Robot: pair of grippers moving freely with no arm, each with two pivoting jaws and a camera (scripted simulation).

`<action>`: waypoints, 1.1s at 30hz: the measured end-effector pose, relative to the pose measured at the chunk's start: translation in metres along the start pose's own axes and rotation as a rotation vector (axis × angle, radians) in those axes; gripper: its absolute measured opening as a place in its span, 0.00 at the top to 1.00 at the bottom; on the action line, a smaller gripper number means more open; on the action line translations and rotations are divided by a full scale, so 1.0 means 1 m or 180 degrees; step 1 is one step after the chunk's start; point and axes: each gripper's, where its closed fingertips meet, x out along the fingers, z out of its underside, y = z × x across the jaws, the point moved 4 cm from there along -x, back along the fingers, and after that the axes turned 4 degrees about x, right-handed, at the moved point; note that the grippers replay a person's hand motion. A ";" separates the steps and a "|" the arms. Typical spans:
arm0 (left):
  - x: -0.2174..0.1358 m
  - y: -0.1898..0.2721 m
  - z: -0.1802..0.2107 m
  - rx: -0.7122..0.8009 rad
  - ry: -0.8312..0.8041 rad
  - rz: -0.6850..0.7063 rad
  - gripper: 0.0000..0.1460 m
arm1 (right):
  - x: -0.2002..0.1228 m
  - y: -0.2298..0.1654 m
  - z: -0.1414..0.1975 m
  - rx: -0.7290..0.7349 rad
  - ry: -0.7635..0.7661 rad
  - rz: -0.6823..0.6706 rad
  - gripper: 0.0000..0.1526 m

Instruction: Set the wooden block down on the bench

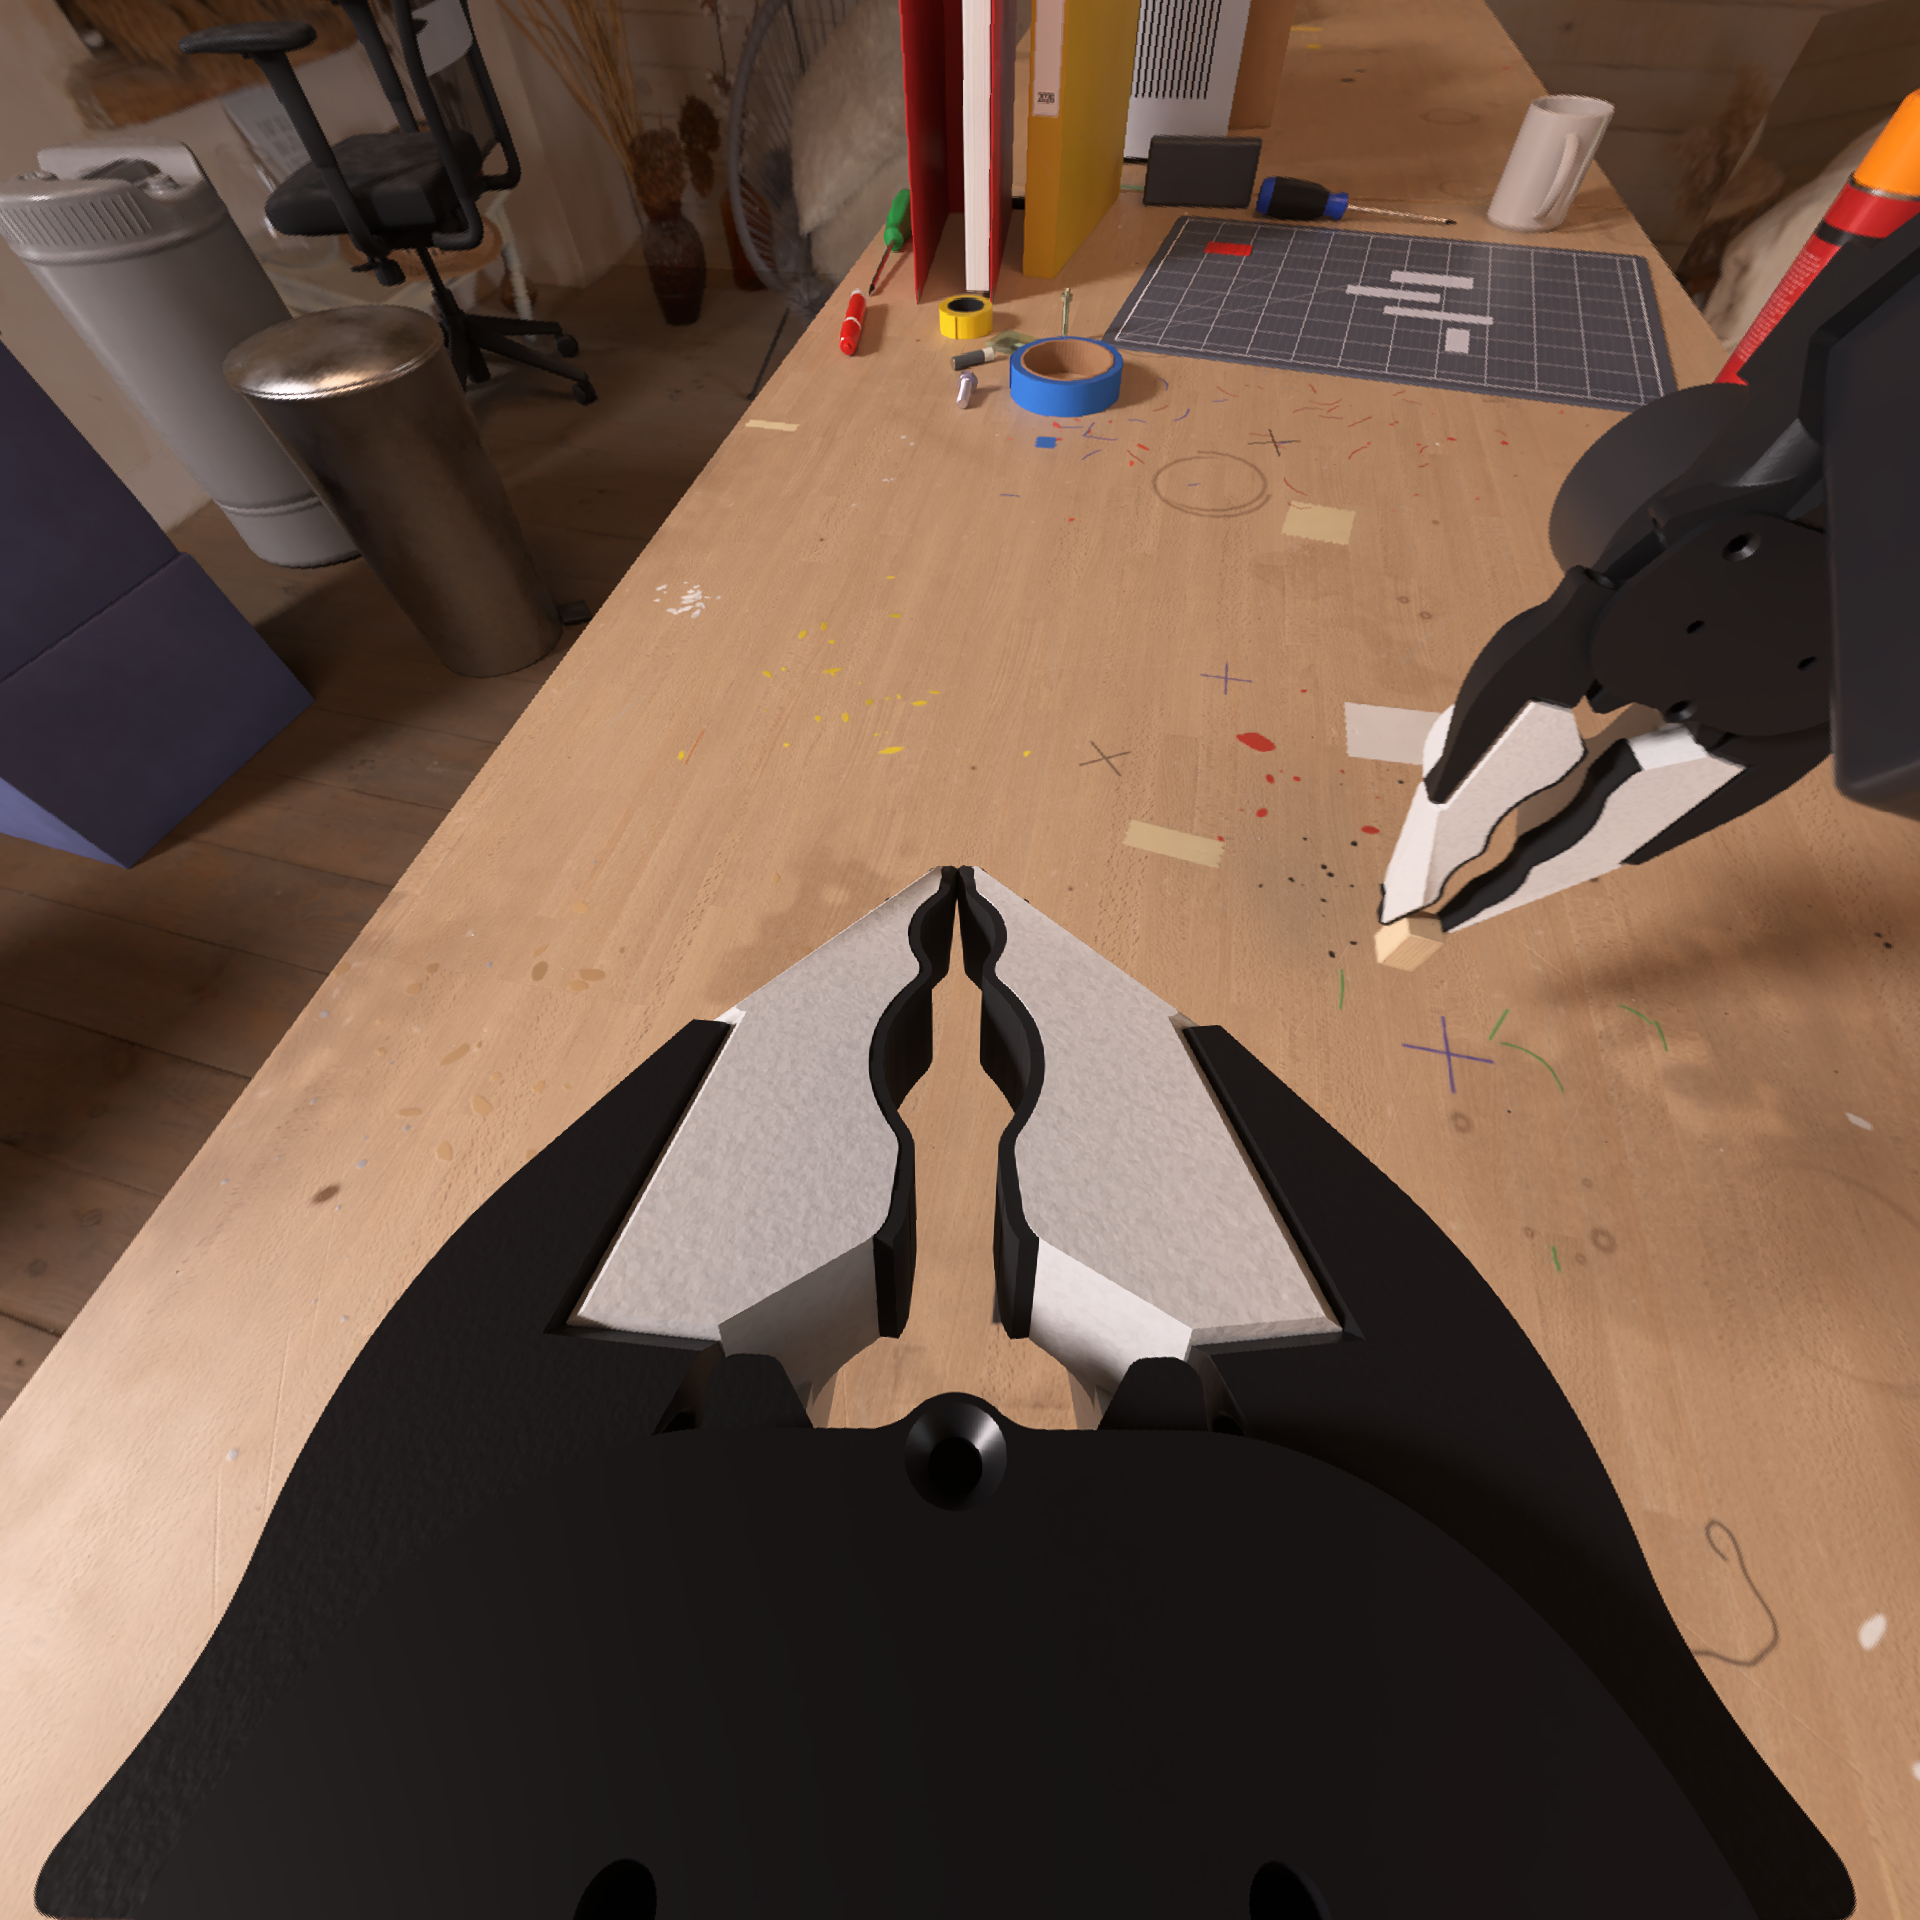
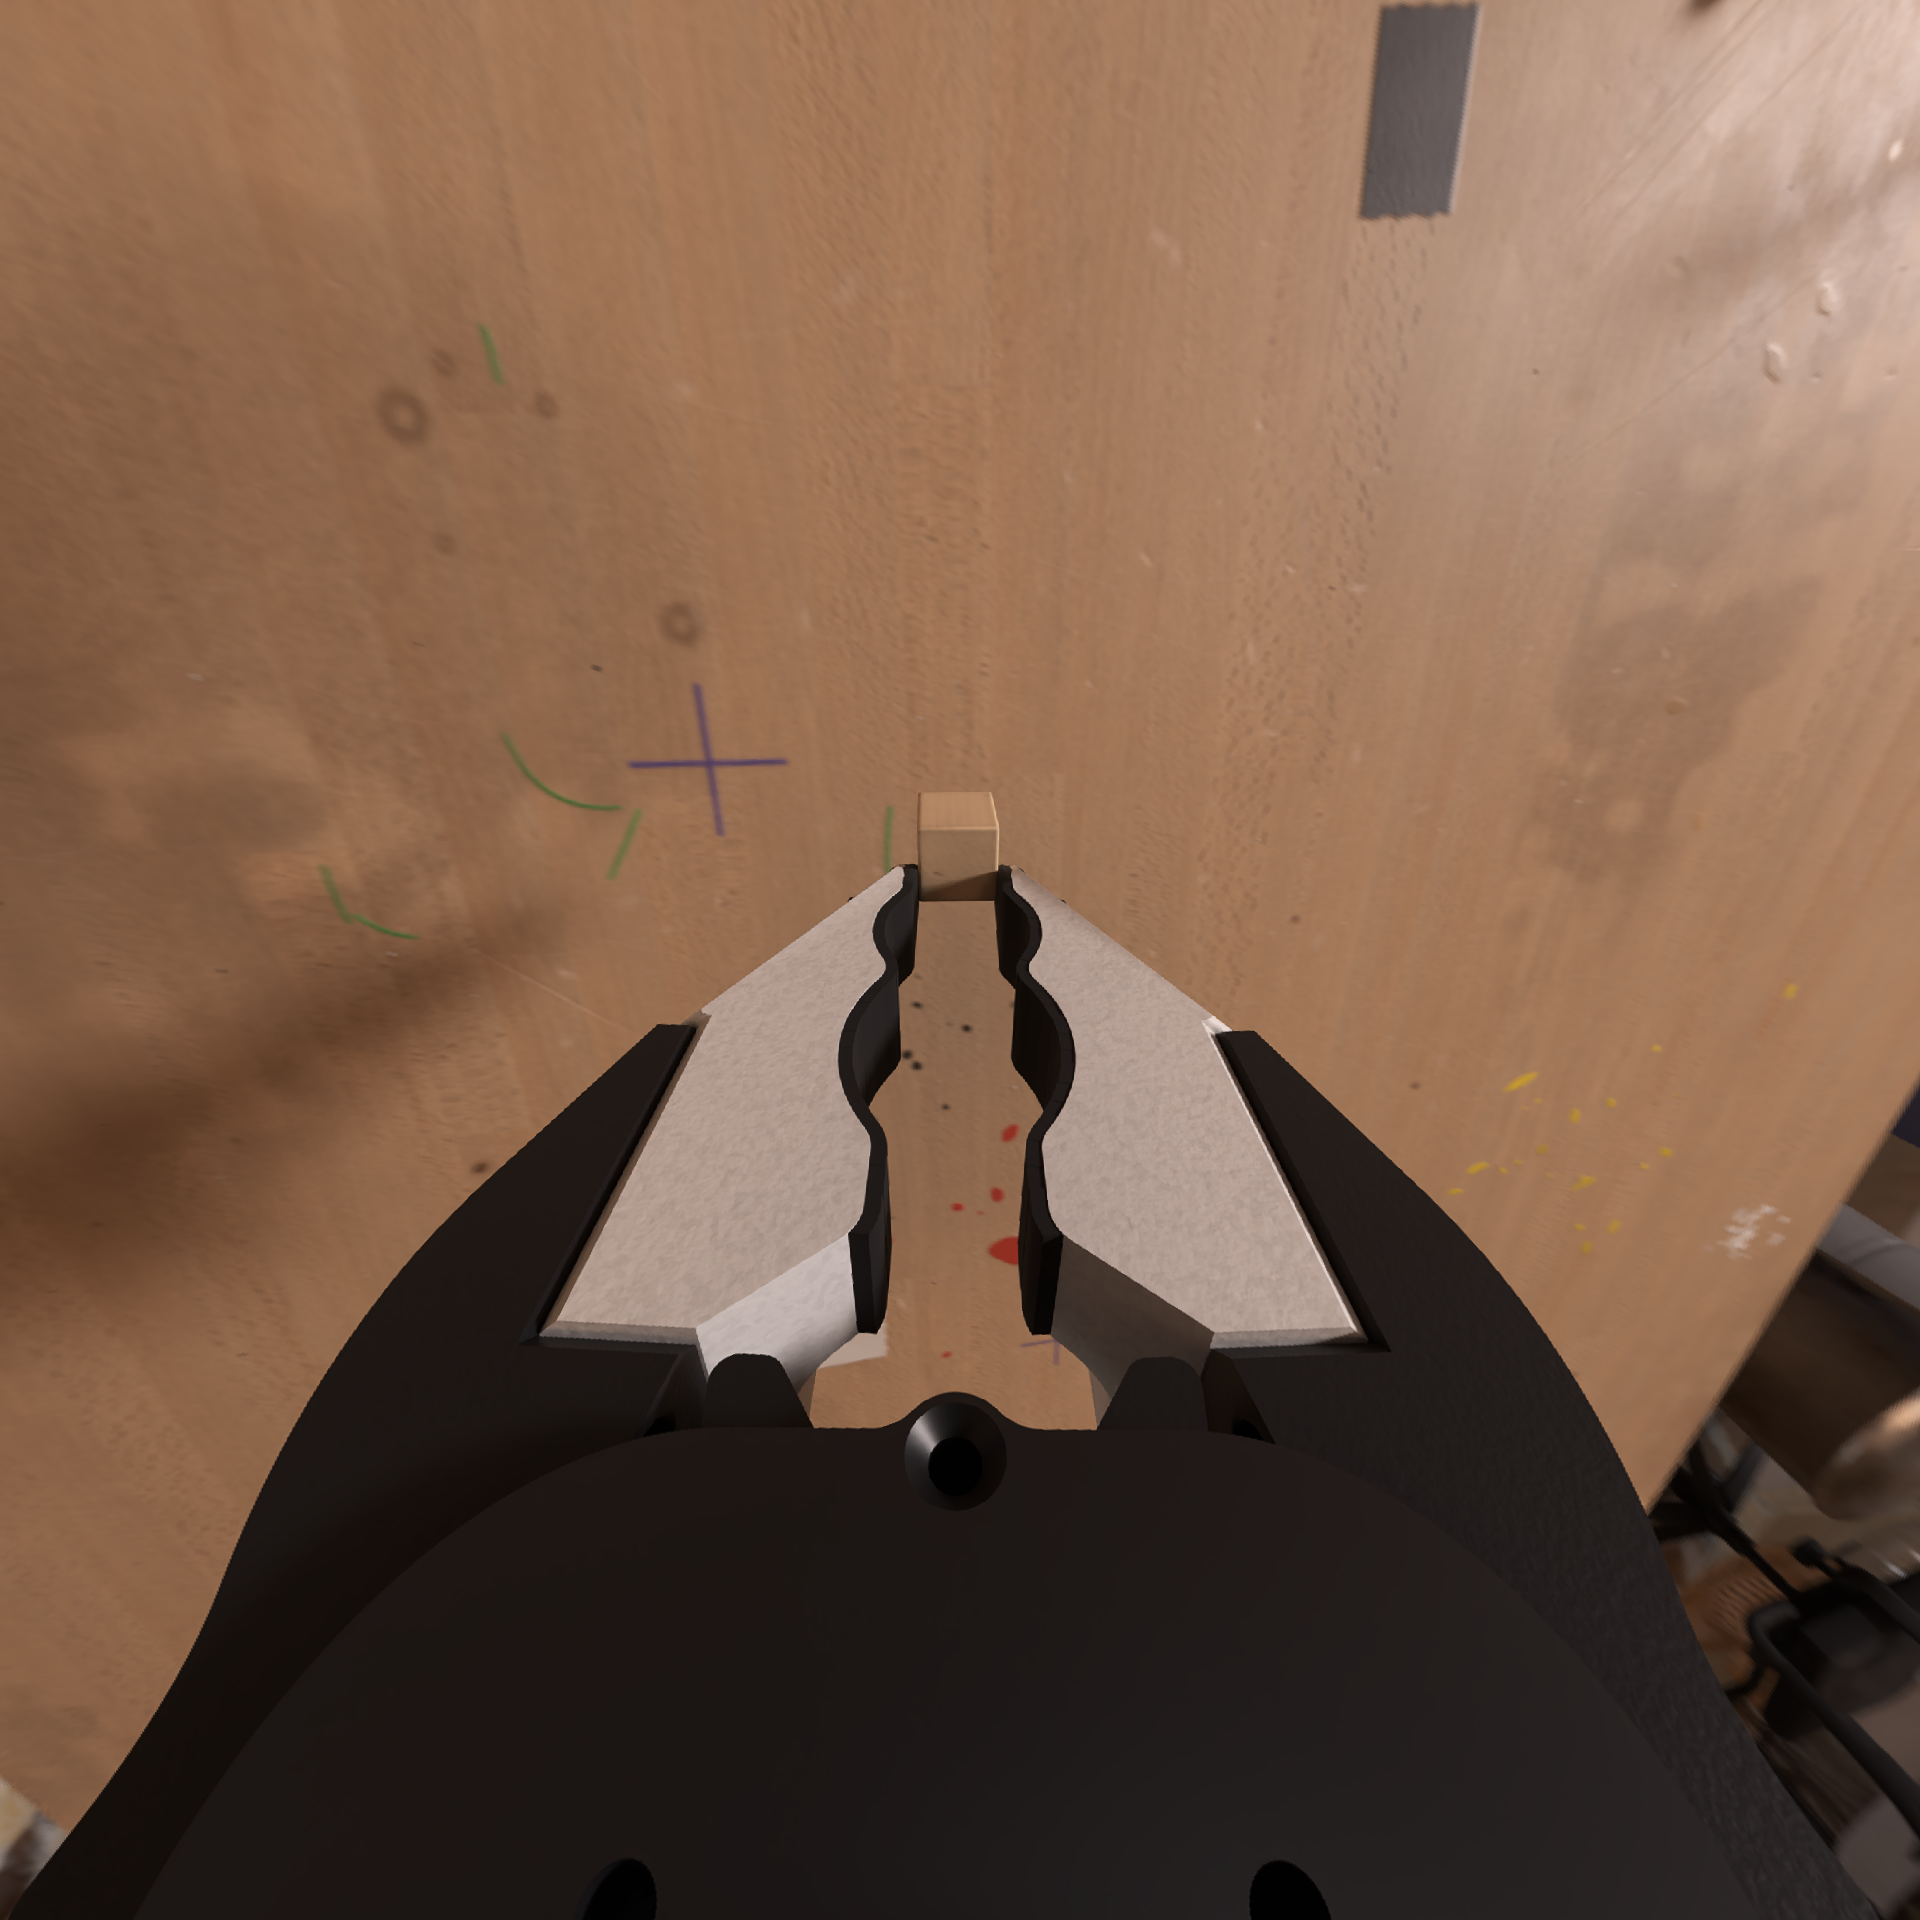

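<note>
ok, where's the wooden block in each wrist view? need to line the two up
Left wrist view: wooden block at right of centre, pinched at the tips of the right gripper, low over the bench.
Right wrist view: wooden block just above centre, between the right gripper's fingertips.
Shared landmark: purple cross drawn on the bench beside the block.

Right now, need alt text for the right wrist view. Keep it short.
The right claw pinches a small wooden block at its fingertips, pointing down at the wooden bench. Pen marks and paint flecks dot the benchtop, with a grey tape strip farther ahead.
</note>
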 end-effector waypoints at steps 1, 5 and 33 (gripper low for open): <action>0.000 0.000 0.000 -0.0002 0.0002 0.0002 1.00 | -0.001 -0.004 -0.001 0.0030 0.0036 -0.0058 0.91; 0.000 0.000 0.000 -0.0004 0.0002 0.0002 1.00 | -0.008 -0.023 -0.002 0.0114 0.0119 -0.0200 0.91; 0.000 0.000 0.000 -0.0017 0.0027 0.0011 1.00 | -0.132 -0.066 0.120 0.1556 0.0302 -0.0052 0.91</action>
